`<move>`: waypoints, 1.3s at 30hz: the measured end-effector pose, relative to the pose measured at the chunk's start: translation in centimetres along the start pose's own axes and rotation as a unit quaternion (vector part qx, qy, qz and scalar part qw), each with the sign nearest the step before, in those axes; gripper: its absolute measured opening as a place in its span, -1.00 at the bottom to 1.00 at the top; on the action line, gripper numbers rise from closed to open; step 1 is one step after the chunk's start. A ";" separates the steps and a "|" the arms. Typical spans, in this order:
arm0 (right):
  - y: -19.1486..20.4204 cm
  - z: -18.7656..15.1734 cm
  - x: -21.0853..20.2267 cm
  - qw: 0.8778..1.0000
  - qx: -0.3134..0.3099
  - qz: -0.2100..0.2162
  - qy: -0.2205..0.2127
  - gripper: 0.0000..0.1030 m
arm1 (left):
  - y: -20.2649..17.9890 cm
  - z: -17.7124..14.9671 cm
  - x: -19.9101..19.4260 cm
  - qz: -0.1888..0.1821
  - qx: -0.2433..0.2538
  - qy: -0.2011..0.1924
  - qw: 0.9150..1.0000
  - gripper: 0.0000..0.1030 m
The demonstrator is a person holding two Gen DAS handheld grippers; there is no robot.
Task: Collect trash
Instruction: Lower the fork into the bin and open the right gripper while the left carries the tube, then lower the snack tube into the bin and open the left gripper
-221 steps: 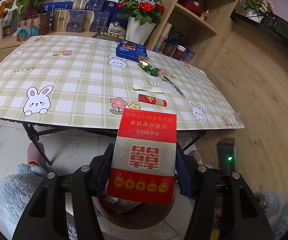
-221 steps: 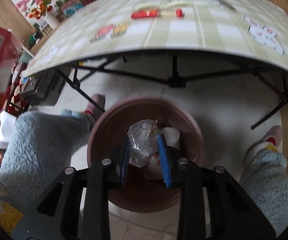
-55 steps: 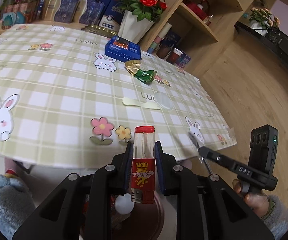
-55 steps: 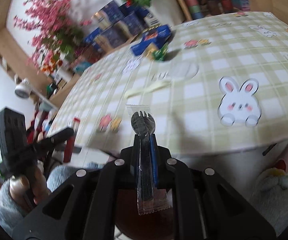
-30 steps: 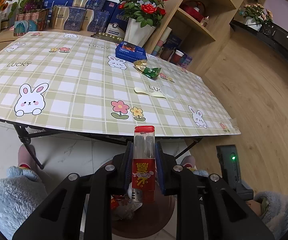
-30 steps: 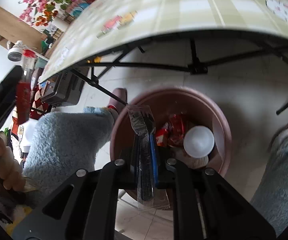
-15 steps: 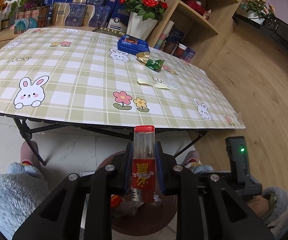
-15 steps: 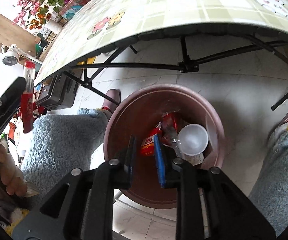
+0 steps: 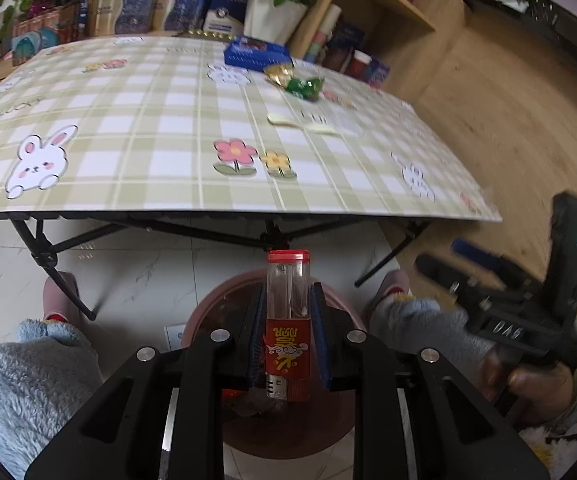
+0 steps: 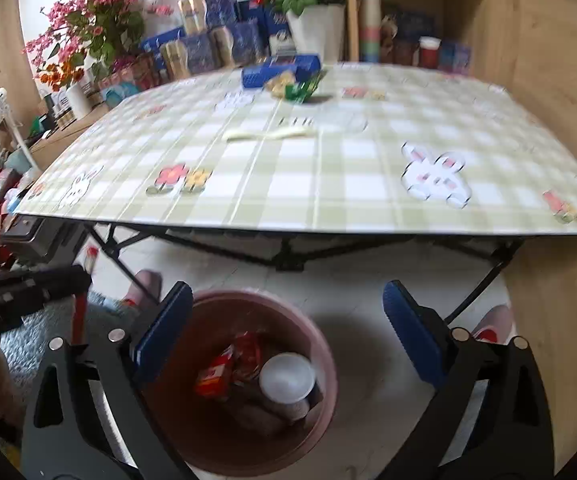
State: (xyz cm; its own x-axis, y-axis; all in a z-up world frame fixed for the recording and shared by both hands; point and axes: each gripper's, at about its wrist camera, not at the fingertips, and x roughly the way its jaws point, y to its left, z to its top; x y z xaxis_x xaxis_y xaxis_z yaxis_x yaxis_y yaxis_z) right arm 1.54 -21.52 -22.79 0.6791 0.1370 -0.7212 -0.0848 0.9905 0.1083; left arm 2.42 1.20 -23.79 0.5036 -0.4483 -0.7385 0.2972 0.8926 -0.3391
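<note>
My left gripper (image 9: 288,308) is shut on a red-and-clear lighter (image 9: 287,340), held upright over the near side of a round brown bin (image 9: 216,300) on the floor. In the right wrist view, my right gripper (image 10: 284,292) hangs above the same bin (image 10: 322,344); its jaws are opening wide with nothing between them. Red wrappers (image 10: 218,376) and a white lid (image 10: 286,378) lie in the bin. On the checked table (image 10: 328,200) rest a green wrapper (image 10: 302,88), a pale strip (image 10: 268,134) and a clear round lid (image 10: 344,122).
A blue box (image 9: 256,52) and a white vase of red flowers (image 9: 274,16) stand at the table's far edge, with boxes and wooden shelves behind. Black folding table legs (image 9: 48,256) and a person's fluffy blue trouser legs (image 9: 20,380) flank the bin.
The right gripper let the wrapped fork drop into the bin, opened wide, rose and tilted up toward the table. The left gripper sank slightly toward the bin with the lighter.
</note>
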 end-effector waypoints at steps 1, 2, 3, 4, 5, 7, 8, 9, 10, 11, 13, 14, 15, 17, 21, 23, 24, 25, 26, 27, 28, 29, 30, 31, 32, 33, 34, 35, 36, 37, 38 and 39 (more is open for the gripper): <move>-0.2 0.1 -0.1 1.000 0.002 -0.002 -0.005 0.89 | -0.1 -0.1 0.3 0.000 0.002 0.004 1.000 -0.58; -0.4 0.3 -0.3 1.000 0.008 -0.005 -0.013 0.89 | -0.1 -0.1 0.6 0.001 0.004 0.010 1.000 -0.58; -0.5 0.3 -0.5 1.000 0.013 -0.008 -0.018 0.89 | -0.1 -0.2 0.9 0.001 0.005 0.015 1.000 -0.58; -0.7 0.4 -0.6 1.000 0.018 -0.011 -0.022 0.89 | -0.2 -0.3 1.3 0.001 0.006 0.022 1.000 -0.58; -0.9 0.5 -0.7 0.999 0.022 -0.015 -0.023 0.89 | -0.2 -0.3 1.5 0.001 0.006 0.026 1.000 -0.58; -1.0 0.5 -0.6 0.999 0.025 -0.021 -0.020 0.89 | -0.3 -0.4 1.9 -0.004 0.007 0.037 0.999 -0.58; -1.2 0.5 -0.5 0.999 0.027 -0.024 -0.017 0.89 | -0.4 -0.5 1.9 -0.007 0.009 0.039 0.999 -0.53; -1.4 0.4 -0.4 0.999 0.030 -0.025 -0.015 0.89 | -0.5 -0.5 2.0 -0.007 0.012 0.040 0.999 -0.46; -1.2 0.3 -0.4 0.999 0.031 -0.026 -0.014 0.89 | -0.6 -0.6 2.0 -0.005 0.014 0.041 0.999 -0.23; -1.4 0.3 -0.3 0.999 0.034 -0.028 -0.013 0.89 | -0.7 -0.6 2.0 -0.003 0.016 0.041 0.999 0.01; -1.5 0.2 -0.3 0.999 0.036 -0.032 -0.011 0.89 | -0.7 -0.6 2.0 0.002 0.016 0.040 0.999 0.21; -1.4 0.1 -0.3 0.999 0.036 -0.033 -0.011 0.89 | -0.7 -0.6 2.0 0.005 0.016 0.040 0.999 0.31; -1.5 0.1 -0.3 0.999 0.037 -0.034 -0.010 0.89 | -0.6 -0.5 2.1 0.011 0.014 0.040 0.999 0.37; -1.4 0.0 -0.4 0.999 0.038 -0.036 -0.010 0.89 | -0.4 -0.4 2.0 0.022 0.008 0.037 0.999 0.51; -1.4 -0.2 -0.2 0.999 0.036 -0.037 -0.005 0.89 | 0.2 -0.3 1.8 0.044 -0.009 0.029 0.999 0.71; -1.3 -0.2 -0.2 0.999 0.035 -0.037 -0.005 0.89 | 0.6 -0.3 1.7 0.048 -0.016 0.027 0.998 0.75; -1.3 -0.2 -0.1 0.999 0.034 -0.037 -0.004 0.89 | 0.6 -0.2 1.7 0.049 -0.018 0.027 0.998 0.75; -1.3 -0.2 -0.1 0.999 0.034 -0.037 -0.003 0.89 | 0.7 -0.2 1.6 0.051 -0.020 0.026 0.998 0.76; -1.2 -0.2 -0.1 0.999 0.033 -0.037 -0.002 0.89 | 0.8 -0.2 1.6 0.053 -0.020 0.027 0.998 0.77; -1.2 -0.3 0.0 0.999 0.032 -0.036 0.000 0.89 | 0.8 -0.2 1.6 0.057 -0.020 0.027 0.998 0.77; -1.1 -0.3 0.1 0.999 0.031 -0.034 0.002 0.89 | 0.8 -0.2 1.6 0.058 -0.020 0.027 0.998 0.77; -1.1 -0.2 0.1 0.999 0.031 -0.032 0.004 0.89 | 0.7 -0.2 1.6 0.060 -0.020 0.026 0.998 0.78; -1.2 -0.2 0.2 0.999 0.032 -0.029 0.006 0.89 | 0.7 -0.1 1.6 0.062 -0.019 0.026 0.998 0.78; -1.2 -0.1 0.3 0.999 0.033 -0.025 0.009 0.89 | 0.7 -0.1 1.5 0.064 -0.018 0.024 0.998 0.78; -1.3 0.0 0.4 0.999 0.034 -0.023 0.011 0.89 | 0.6 0.0 1.4 0.065 -0.017 0.023 0.998 0.78; -1.3 0.2 0.4 0.999 0.035 -0.023 0.012 0.89 | 0.6 0.1 1.3 0.065 -0.016 0.021 0.998 0.78; -1.3 0.4 0.4 0.999 0.034 -0.025 0.013 0.89 | 0.6 0.2 1.2 0.066 -0.017 0.019 0.998 0.78; -1.3 0.8 0.4 0.999 0.030 -0.028 0.014 0.89 | 0.7 0.4 1.1 0.066 -0.019 0.016 0.998 0.78; -1.3 1.1 0.4 0.999 0.025 -0.030 0.014 0.89 | 0.8 0.6 0.9 0.066 -0.020 0.011 0.998 0.78; -1.4 1.3 0.3 0.999 0.022 -0.031 0.012 0.89 | 0.8 0.9 0.8 0.065 -0.020 0.008 0.998 0.78; -1.5 1.6 0.2 0.999 0.019 -0.032 0.010 0.89 | 0.9 1.3 0.7 0.064 -0.017 0.004 0.998 0.78; -1.9 2.0 0.2 0.999 0.018 -0.028 0.010 0.89 | 0.9 1.9 0.7 0.066 -0.007 -0.001 0.998 0.78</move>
State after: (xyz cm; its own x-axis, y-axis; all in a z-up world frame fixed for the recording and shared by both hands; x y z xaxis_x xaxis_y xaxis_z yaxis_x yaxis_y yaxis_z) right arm 3.33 -23.38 -21.75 0.6678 0.0817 -0.7399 -0.0209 0.9956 0.0911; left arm 4.53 1.56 -23.50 0.5388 -0.3271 -0.7763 0.2173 0.9443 -0.2470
